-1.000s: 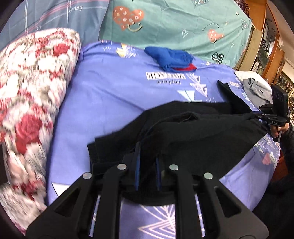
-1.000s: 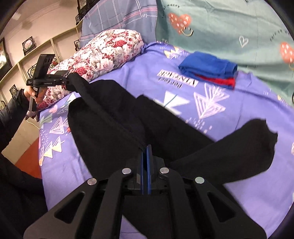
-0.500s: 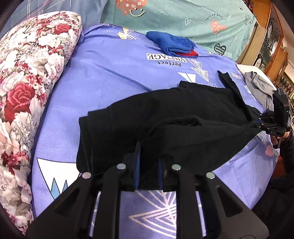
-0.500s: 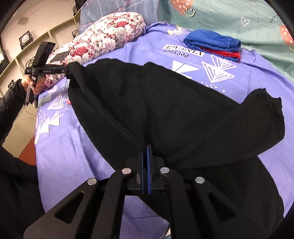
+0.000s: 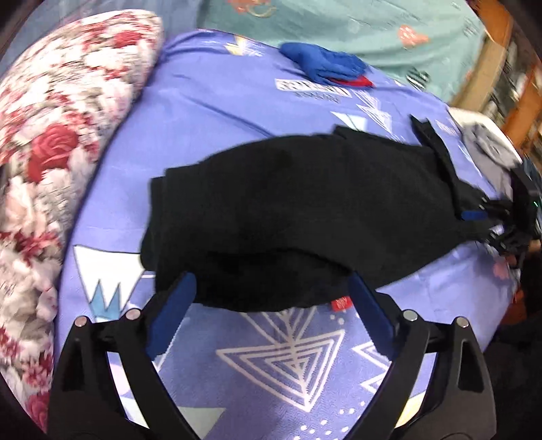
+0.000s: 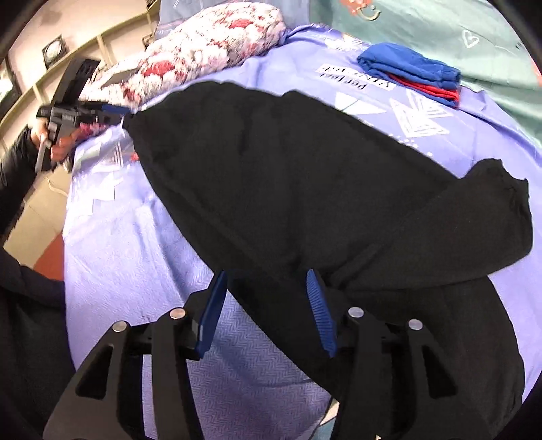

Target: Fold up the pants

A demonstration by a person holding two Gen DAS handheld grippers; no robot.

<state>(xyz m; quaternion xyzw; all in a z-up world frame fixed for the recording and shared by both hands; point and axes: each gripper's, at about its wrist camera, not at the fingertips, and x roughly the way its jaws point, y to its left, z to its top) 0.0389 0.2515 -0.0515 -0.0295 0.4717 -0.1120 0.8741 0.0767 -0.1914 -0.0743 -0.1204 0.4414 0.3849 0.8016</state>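
Observation:
The black pants (image 5: 305,210) lie folded lengthwise on the purple bed sheet (image 5: 237,111). My left gripper (image 5: 271,291) is open, its blue pads on either side of the pants' near edge, holding nothing. A small red label (image 5: 342,303) shows at that edge. In the right wrist view the pants (image 6: 305,182) spread across the sheet (image 6: 135,243), with one leg end (image 6: 501,203) doubled over at the right. My right gripper (image 6: 267,287) is open over the pants' near edge. Each view shows the other gripper at the pants' far end (image 5: 474,215) (image 6: 111,109).
A floral pillow (image 5: 54,152) lies along the left of the bed. A folded blue and red stack (image 5: 325,66) sits near the teal headboard cover (image 5: 372,30). Grey and white clothes (image 5: 481,142) lie at the bed's right edge. Wooden shelves (image 5: 508,74) stand beyond.
Both grippers were shut on the pants' edge and lowered it onto the bed. Now both have opened and let go, and the pants lie flat.

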